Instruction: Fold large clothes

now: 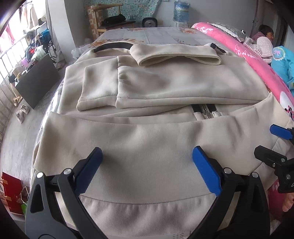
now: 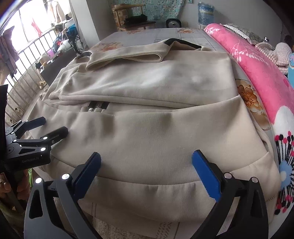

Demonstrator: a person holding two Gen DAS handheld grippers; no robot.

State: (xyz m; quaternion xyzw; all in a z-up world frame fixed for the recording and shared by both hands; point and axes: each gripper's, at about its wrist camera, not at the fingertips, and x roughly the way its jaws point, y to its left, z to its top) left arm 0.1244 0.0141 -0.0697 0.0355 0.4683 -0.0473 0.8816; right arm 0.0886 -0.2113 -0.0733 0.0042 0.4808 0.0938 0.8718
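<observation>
Cream zip-up jacket [image 1: 147, 88] lying spread across a bed [image 1: 158, 35] with a floral sheet, partly folded. Both sleeves [image 1: 102, 88] crossed over the chest, one cuff [image 1: 178, 59] lying near the dark-trimmed collar [image 1: 112, 46]. Lower portion of the garment doubled up toward the middle, its fold edge running just below the exposed zipper [image 1: 207, 110]. Ribbed hem band [image 2: 147, 198] nearest the cameras, at the bed's near edge. Left gripper [image 1: 147, 165] spread wide, blue fingers [image 1: 205, 171] poised over the folded-up cloth, nothing pinched between them; contact with the fabric impossible to judge. Right gripper [image 2: 146, 169] likewise fully parted above the same panel, further toward the pink side, empty. Each tool visible at the edge of the other's view, side by side, near one another. Rolled pink floral blanket [image 2: 257, 73] along the right side of the bed, just beside the jacket. Wooden chair [image 1: 108, 20] and water jug [image 1: 181, 11] beyond the far end; window bars [image 2: 27, 60] off to the left.
</observation>
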